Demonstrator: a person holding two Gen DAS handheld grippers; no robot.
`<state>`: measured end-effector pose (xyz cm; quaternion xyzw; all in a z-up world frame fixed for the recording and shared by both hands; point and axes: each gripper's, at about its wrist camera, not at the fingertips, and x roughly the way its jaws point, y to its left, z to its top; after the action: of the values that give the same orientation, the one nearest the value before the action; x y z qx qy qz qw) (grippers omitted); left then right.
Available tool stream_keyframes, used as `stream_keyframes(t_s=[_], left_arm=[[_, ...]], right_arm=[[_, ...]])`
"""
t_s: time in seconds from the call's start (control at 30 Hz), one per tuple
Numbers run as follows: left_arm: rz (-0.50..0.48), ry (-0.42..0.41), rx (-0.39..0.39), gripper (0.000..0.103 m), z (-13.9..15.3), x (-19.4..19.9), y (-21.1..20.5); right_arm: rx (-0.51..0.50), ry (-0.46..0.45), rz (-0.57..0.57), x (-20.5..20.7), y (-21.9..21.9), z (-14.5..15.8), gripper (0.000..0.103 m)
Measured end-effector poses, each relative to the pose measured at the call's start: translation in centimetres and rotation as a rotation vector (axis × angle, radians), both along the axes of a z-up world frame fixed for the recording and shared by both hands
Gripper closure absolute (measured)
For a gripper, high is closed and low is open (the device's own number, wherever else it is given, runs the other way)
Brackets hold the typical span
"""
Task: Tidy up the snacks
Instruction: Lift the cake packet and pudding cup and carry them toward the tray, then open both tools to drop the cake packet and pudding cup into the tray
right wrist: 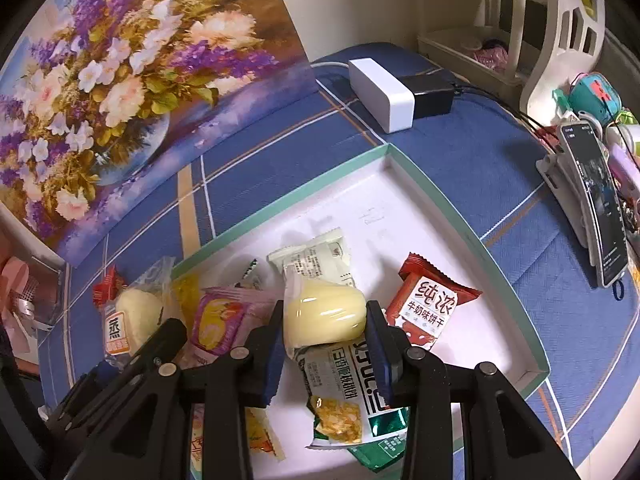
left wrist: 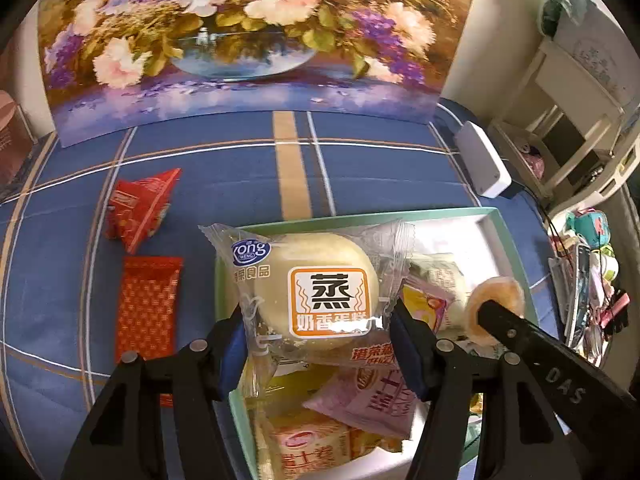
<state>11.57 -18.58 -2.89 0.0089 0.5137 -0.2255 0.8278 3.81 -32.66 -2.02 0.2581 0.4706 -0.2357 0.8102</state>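
The left gripper [left wrist: 316, 344] is clamping a clear-wrapped steamed cake [left wrist: 316, 288] between its blue pads [left wrist: 231, 354], jaws partway apart, holding it over the near left corner of a white tray [right wrist: 400, 200] with a green rim. The right gripper [right wrist: 325, 354] is squeezing a smaller pale yellow cake [right wrist: 324, 316] in a clear wrapper, jaws narrower, holding it above the tray's middle. Inside the tray are lying a red biscuit packet [right wrist: 430, 304], a green-and-white packet [right wrist: 348, 400], a pink packet [right wrist: 218, 320] and a yellow packet [left wrist: 308, 444]. Two red packets [left wrist: 146, 304] are lying on the blue checked cloth [left wrist: 240, 176] just left of the tray. A flower painting [left wrist: 240, 40] is leaning at the back. A white box [right wrist: 380, 94] and a phone [right wrist: 600, 208] on a stand are sitting to the right.
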Motion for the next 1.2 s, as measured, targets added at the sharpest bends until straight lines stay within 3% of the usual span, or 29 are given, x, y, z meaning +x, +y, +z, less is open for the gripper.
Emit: stream_keyframes(t_s=[0.7,1.2], left_arm=[[-0.049,0.047,-0.008,0.033,-0.2,-0.8,-1.5],[-0.022,0.072,-0.091,0.03,2.1,-0.3,0.2]], right_arm=[[0.018,0.015,-0.039,-0.4,-1.0,-0.5,0.063],[0.011,0.015,-0.071,-1.0,-1.7,0.4,0.059]])
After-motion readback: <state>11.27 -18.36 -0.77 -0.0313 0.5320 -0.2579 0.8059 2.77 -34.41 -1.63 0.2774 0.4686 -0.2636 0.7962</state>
